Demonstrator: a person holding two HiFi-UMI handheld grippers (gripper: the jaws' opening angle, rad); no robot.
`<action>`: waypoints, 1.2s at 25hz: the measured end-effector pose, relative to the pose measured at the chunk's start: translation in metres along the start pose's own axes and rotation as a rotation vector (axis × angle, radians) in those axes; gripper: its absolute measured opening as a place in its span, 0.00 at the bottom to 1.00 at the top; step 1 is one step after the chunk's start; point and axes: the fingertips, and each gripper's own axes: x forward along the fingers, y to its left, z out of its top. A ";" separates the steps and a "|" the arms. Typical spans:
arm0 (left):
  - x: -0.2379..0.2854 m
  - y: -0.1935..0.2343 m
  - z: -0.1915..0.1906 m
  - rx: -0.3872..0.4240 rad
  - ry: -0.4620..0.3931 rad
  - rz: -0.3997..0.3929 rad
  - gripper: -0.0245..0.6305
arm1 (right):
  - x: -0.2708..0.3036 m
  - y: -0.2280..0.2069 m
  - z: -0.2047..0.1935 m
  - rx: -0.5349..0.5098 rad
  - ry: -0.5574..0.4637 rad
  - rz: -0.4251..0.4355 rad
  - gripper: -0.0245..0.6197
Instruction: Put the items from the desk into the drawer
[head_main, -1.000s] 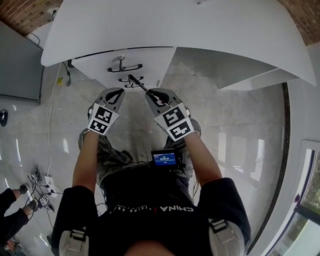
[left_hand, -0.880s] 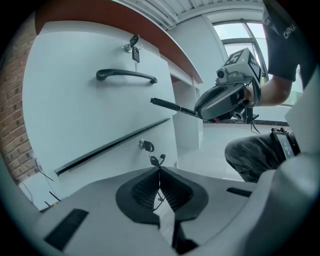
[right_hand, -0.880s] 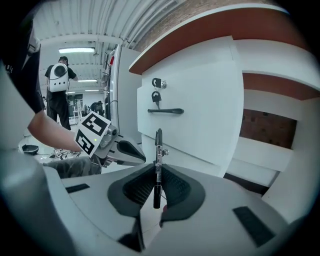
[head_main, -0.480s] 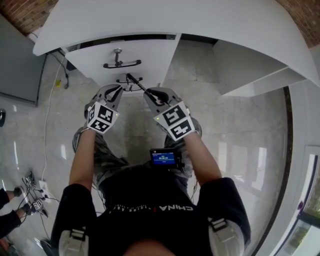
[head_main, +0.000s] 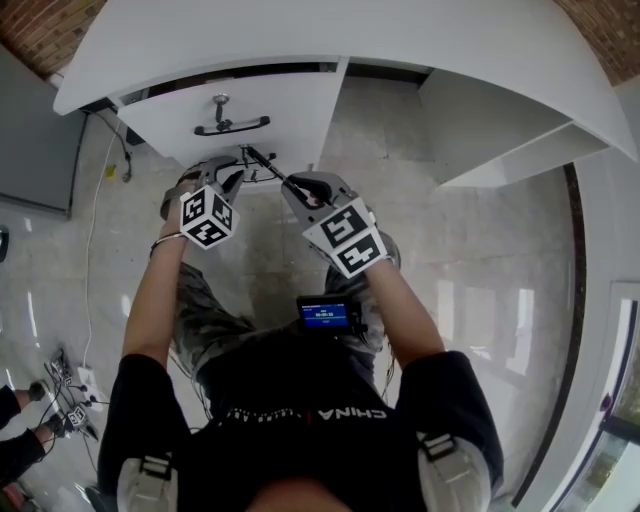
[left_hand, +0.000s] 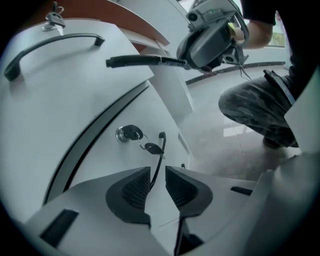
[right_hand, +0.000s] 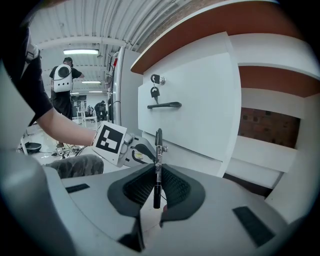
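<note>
1. Head view, looking steeply down: a person crouches in front of a white desk (head_main: 330, 35). Both grippers are raised toward a white drawer unit (head_main: 290, 110) under the desk's left part.
2. The right gripper (head_main: 300, 188) is clenched on a black pen (head_main: 268, 168), which angles up and left toward the drawer fronts. The pen is not in any drawer.
3. Right gripper view: the pen (right_hand: 158, 150) stands upright, pinched between the two ribbed pads. Beyond it is a drawer front with a black handle (right_hand: 164, 105) and a key (right_hand: 155, 92) hanging from a lock. The left gripper's marker cube (right_hand: 111, 141) is at lower left.
4. Only this view shows another person (right_hand: 63, 80) standing far behind.
5. Left gripper view: the left gripper (left_hand: 157, 175) has its jaws a narrow gap apart. A thin black lower handle (left_hand: 160, 150) runs into that gap, close to the left pad; the grip does not look closed on it.
6. This view alone shows the lower lock (left_hand: 125, 133) and its dangling keys (left_hand: 152, 147).
</note>
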 end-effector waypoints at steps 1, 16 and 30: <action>0.003 0.000 -0.002 0.030 0.021 0.003 0.16 | 0.000 -0.001 0.000 0.000 -0.002 -0.001 0.11; 0.016 0.001 -0.001 0.306 0.192 -0.004 0.08 | -0.003 0.002 -0.002 -0.002 0.003 0.003 0.11; 0.016 -0.001 -0.007 0.173 0.197 -0.044 0.07 | -0.008 0.002 -0.002 -0.009 0.029 0.021 0.11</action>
